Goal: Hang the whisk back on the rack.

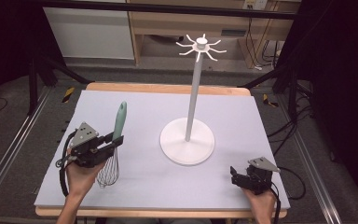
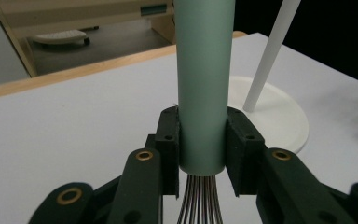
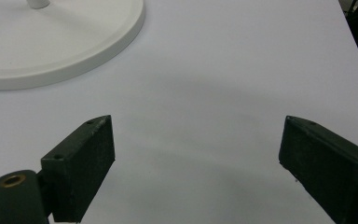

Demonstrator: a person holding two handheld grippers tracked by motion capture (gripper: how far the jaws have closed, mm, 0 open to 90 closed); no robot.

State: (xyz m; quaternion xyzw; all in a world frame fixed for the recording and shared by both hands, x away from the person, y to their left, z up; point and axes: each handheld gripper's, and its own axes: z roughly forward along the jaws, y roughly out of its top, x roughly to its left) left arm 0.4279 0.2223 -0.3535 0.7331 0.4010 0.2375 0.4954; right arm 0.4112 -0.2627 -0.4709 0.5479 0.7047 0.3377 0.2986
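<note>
A whisk with a pale green handle [image 1: 120,120] and a wire head [image 1: 108,171] is held off the table at the left. My left gripper [image 1: 116,140] is shut on the handle's lower end [image 2: 204,116], just above the wires, both pads pressing its sides. A white stand [image 1: 187,140] with a round base, a tall pole and hooked arms at its top [image 1: 200,46] rises at the table's middle. My right gripper [image 1: 233,175] rests low at the front right, jaws wide apart over bare mat [image 3: 196,154], nothing between them.
The table is covered by a pale lilac mat [image 1: 158,112] with wooden edges showing at back and front. The stand's base [image 3: 51,42] lies up and left of the right gripper. Black frame bars and cables run along both sides of the table.
</note>
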